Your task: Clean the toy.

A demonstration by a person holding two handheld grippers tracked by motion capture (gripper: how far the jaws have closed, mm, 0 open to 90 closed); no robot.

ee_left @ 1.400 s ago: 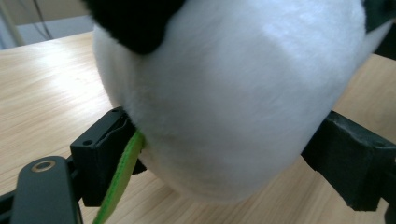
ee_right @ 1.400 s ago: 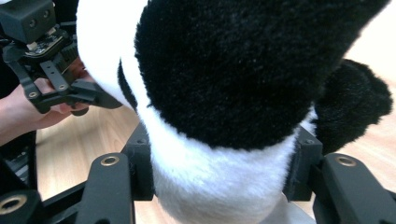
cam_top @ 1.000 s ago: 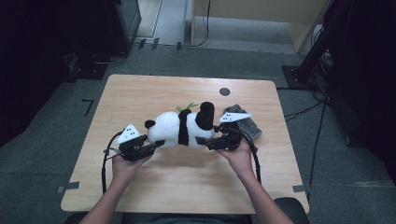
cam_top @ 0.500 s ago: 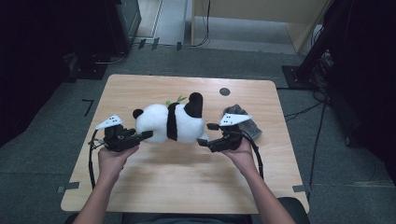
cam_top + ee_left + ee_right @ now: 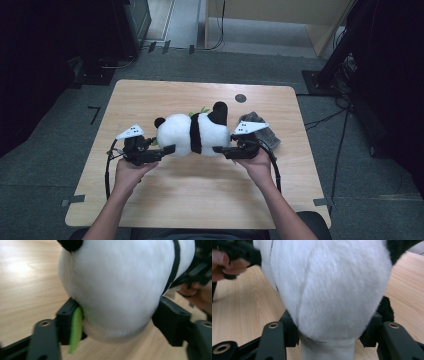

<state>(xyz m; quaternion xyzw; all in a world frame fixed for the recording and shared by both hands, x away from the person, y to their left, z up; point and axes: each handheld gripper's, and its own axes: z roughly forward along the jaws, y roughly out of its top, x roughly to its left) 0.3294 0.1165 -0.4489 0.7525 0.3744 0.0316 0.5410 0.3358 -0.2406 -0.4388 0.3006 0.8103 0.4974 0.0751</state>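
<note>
On the light wooden surface (image 5: pixel 150 210), near its middle, your black-and-white plush panda toy (image 5: pixel 192 132) lies lengthwise between your two hands, its white rounded end toward your left and its black-eared end toward your right. Your left gripper (image 5: pixel 167 149) meets the toy at that left end; its jaws have just been opening, and in the left gripper view the white plush (image 5: pixel 120 285) sits between them, bulging past both. The jaw on the left of that view presses a green felt leaf (image 5: pixel 75 327) against the fur; the other jaw touches the fur on the opposite side, so the toy is wedged there at a fairly wide setting. Your right gripper (image 5: pixel 220 149) meets the toy at the other end; its jaws have just been closing, and in the right gripper view they flank the white plush (image 5: pixel 332 290) on both sides with the pads in contact, a white sewn-in label (image 5: pixel 327 347) hanging between them. Black fur shows at the right edge of that view, beside the jaw. Behind your right hand (image 5: pixel 255 162), a crumpled grey cloth (image 5: pixel 267 134) lies near the right edge of the surface, just beside the toy. A small dark round disc (image 5: pixel 240 98) is set in the surface toward the far edge, apart from the toy.
</note>
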